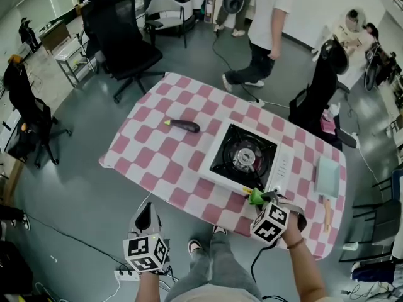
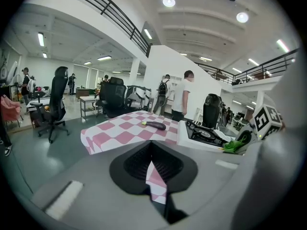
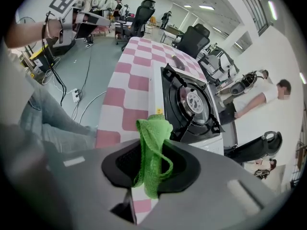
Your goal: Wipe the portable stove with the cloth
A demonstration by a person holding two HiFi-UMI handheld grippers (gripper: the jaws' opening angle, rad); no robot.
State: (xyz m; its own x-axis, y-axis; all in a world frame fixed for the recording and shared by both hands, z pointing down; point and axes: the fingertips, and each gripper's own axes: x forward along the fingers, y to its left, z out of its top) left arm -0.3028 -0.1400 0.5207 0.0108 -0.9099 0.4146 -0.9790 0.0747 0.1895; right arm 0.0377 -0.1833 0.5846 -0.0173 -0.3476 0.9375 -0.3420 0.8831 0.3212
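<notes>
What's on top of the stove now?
Only its black grate and burner show on the stove; the cloth in the right hand-held gripper hides part of its near edge.

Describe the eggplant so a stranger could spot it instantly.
Find the pink-and-white checked table. Left of the white portable stove lies the eggplant. It is the only dark, elongated thing there, with a yellow-green stem end.

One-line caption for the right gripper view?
Right gripper shut on green cloth, in front of the stove on a checked tablecloth.
</notes>
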